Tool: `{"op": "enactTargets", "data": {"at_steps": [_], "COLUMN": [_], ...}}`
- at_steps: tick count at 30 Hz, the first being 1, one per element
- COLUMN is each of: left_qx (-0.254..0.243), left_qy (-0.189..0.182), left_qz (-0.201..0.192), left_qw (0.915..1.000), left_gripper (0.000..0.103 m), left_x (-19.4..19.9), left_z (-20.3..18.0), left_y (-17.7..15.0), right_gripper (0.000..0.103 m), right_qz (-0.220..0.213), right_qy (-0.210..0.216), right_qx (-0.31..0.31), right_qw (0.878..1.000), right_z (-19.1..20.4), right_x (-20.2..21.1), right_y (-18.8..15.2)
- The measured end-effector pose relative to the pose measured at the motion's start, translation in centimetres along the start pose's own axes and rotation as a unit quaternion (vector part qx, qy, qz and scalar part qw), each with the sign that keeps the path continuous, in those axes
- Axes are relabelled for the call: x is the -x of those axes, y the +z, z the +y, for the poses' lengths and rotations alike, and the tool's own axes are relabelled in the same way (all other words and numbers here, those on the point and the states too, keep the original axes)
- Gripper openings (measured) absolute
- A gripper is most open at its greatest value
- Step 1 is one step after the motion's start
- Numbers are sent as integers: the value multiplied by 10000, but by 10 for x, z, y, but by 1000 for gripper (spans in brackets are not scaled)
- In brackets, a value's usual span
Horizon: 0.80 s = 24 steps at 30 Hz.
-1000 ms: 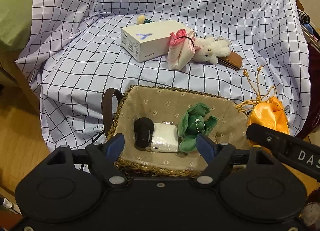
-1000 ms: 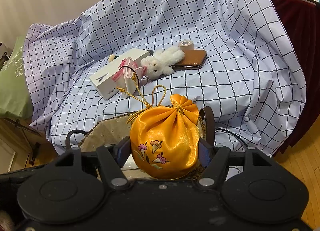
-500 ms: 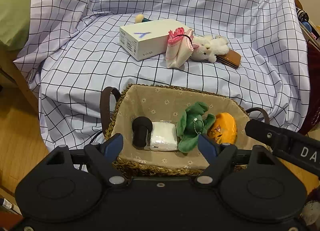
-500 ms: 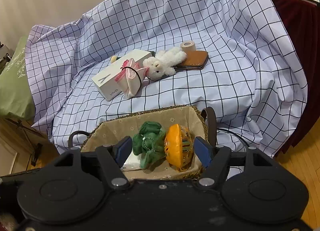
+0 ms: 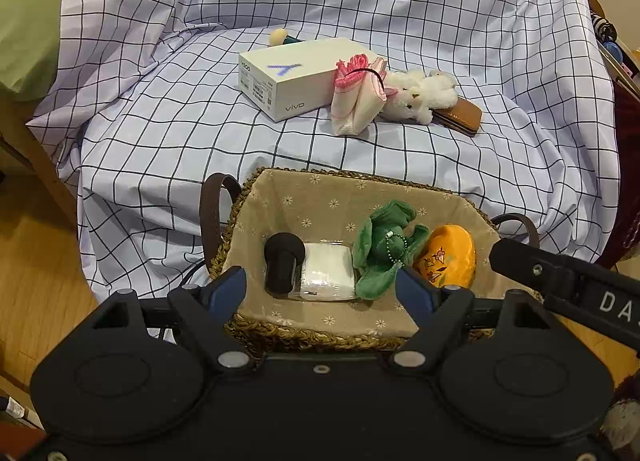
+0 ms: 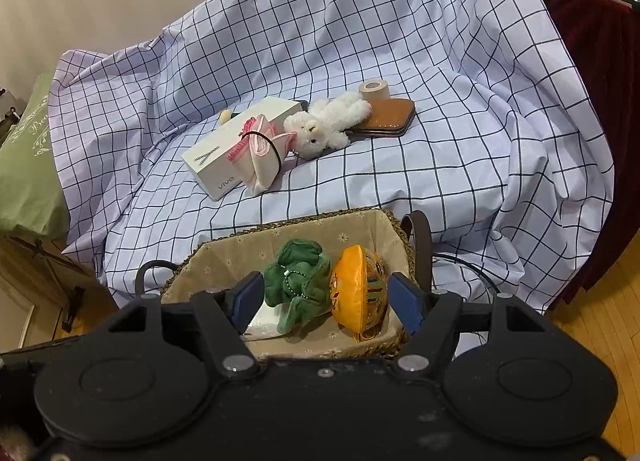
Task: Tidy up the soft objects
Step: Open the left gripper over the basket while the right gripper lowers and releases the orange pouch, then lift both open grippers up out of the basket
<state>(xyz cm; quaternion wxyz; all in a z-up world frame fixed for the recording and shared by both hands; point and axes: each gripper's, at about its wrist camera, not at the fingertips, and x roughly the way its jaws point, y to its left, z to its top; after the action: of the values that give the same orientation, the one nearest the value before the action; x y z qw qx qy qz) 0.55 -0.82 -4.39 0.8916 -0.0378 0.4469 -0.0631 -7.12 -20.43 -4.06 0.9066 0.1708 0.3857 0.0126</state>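
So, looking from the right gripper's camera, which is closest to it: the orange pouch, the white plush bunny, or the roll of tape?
1. Orange pouch: in the basket, just ahead of the open right gripper.
2. White plush bunny: mid-cloth, lying partly over the brown wallet.
3. Roll of tape: farthest, behind the wallet.

1. The basket [image 5: 280, 331] is rough woven straw, lined with matt printed cloth.
2. The orange pouch [image 5: 448, 257] is glossy satin with embroidery.
3. The green toy [image 5: 380, 249] is soft plush with a metal bead chain.
4. The checked sheet [image 5: 180, 133] is smooth, creased cloth.
5. The white box [image 5: 304, 77] is matt cardboard.
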Motion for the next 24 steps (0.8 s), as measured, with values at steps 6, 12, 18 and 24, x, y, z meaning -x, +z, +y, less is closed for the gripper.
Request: {"op": "enactTargets", "data": {"at_steps": [6,12,18,24], "left_qx": [-6,-6,-18,-82], "left_qy": [3,2,9,29], "left_qz": [-3,-7,-7,-9], "left_qw": [10000,10000,10000,10000], "left_gripper": [78,78,78,78], "left_x": [0,0,0,0], "left_z": [0,-1,-1,-2], "left_y": [0,0,0,1], "right_gripper": [70,70,70,70], "right_qz": [10,15,22,28], "right_qy": [-8,-11,-18,-14], "right_qx": [-14,-32,-53,-67], "right_qw": [10000,10000,10000,10000], "right_z": [0,-1,0,-1], "right_x": [0,-1,-1,-2], "right_y": [0,0,0,0]}}
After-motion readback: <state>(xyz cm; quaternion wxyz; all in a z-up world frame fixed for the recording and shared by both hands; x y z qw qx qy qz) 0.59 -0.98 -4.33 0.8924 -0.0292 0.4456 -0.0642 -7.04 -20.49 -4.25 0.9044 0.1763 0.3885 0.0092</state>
